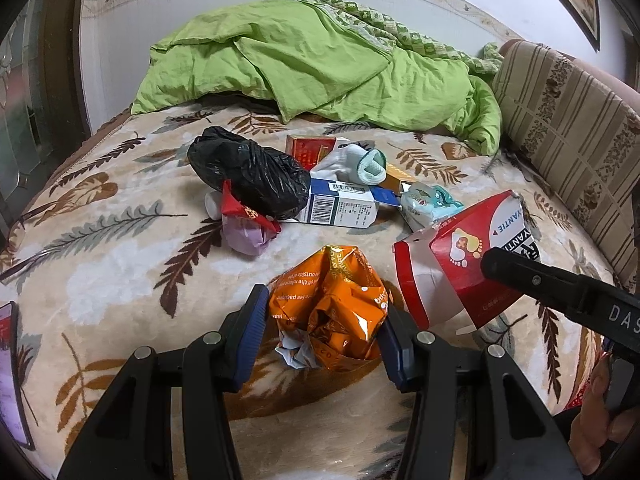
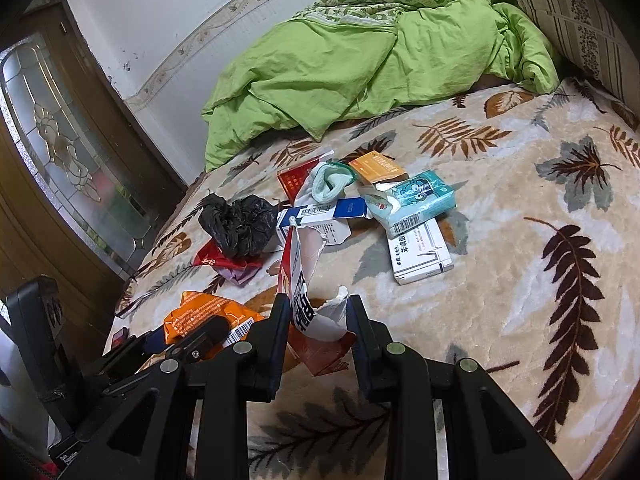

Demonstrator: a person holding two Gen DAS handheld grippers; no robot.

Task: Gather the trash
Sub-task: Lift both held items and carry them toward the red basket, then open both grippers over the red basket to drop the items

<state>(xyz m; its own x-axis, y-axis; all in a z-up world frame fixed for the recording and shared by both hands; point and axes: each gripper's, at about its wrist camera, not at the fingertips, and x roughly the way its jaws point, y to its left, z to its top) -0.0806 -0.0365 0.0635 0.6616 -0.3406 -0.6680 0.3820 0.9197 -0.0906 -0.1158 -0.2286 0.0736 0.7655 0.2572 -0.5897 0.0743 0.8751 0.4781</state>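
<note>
Orange foil wrapper (image 1: 332, 304), crumpled, sits clamped between the left gripper (image 1: 322, 340) pads, while the right gripper (image 2: 318, 330) pinches a torn red-and-white carton (image 2: 304, 276). Both pieces are lifted just above the leaf-print blanket (image 2: 520, 280). Most remains uncollected, I judge: a black plastic bag (image 1: 248, 172), blue-and-white box (image 1: 340, 204), tissue pack (image 2: 416, 198) and small cartons lie clustered mid-bed.

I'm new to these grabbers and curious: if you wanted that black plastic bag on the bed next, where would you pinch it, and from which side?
Probably the bunched, crinkled top of the black plastic bag, coming from above. It is a soft lump with raised folds that fingers could close on. Its lower edge rests against the blue and white box and the red wrapper, so a low side approach looks crowded.
</note>
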